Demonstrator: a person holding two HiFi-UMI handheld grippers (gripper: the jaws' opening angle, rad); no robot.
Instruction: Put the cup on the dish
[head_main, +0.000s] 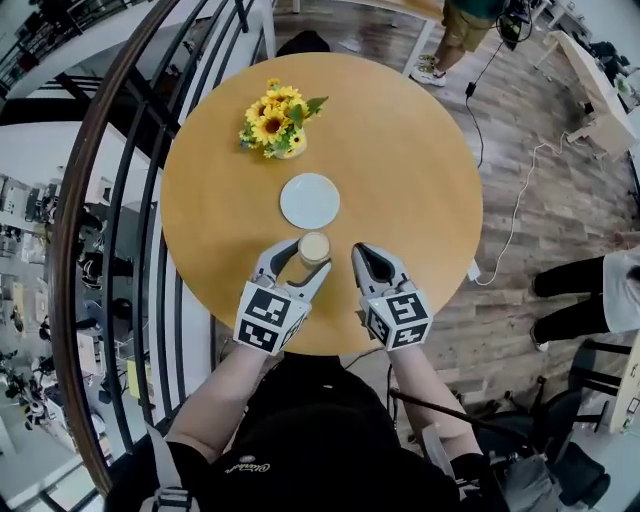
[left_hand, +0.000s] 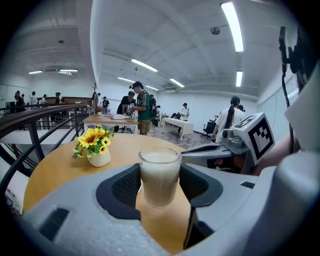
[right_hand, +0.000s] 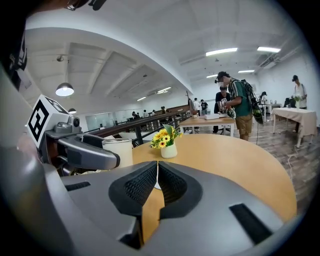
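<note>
A clear glass cup (head_main: 314, 247) of milky drink stands upright near the front of the round wooden table (head_main: 410, 170). My left gripper (head_main: 308, 254) is shut on the cup (left_hand: 160, 175), one dark pad against each side of the glass. I cannot tell whether its base rests on the wood. The white dish (head_main: 310, 200) lies empty just beyond the cup, toward the table's middle. My right gripper (head_main: 361, 251) hovers to the right of the cup, jaws shut on nothing (right_hand: 156, 170). From the right gripper view the cup (right_hand: 118, 151) shows at left behind the left gripper's finger.
A small white vase of sunflowers (head_main: 277, 120) stands past the dish at the far left of the table. A dark curved railing (head_main: 110, 200) runs close along the table's left side. People stand at the top (head_main: 462, 30) and right (head_main: 600, 290) on the wooden floor.
</note>
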